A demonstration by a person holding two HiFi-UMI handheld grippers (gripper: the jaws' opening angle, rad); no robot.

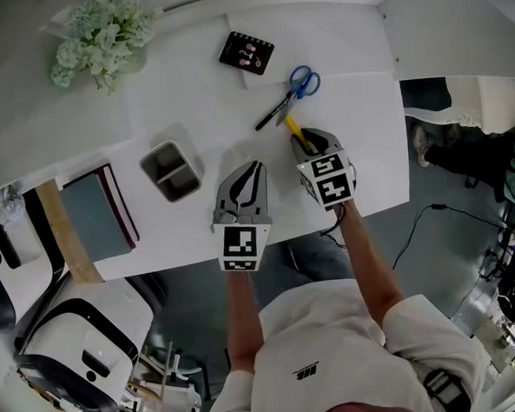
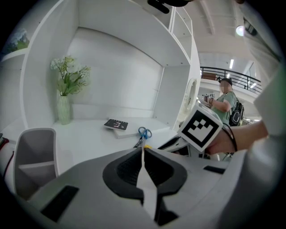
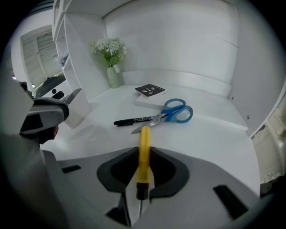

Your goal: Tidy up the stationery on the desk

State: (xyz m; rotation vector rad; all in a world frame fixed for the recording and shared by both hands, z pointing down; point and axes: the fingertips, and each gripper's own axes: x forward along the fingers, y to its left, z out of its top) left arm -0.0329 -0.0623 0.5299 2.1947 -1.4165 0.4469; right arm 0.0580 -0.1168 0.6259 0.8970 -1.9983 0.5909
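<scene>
Yellow pen (image 3: 144, 138) is clamped in the right gripper (image 3: 143, 151) for pickup; the left gripper (image 2: 142, 152) is clenched, empty. Next, probably lift it left into the grey organiser (image 1: 173, 169).

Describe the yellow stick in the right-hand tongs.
The yellow stick is a slim, smooth, plastic-looking barrel with a rounded far end; its near end has a black collar and a thin metal tip. The right tongs clamp its middle, and it points toward the scissors. Whether it touches the desk is unclear.
</scene>
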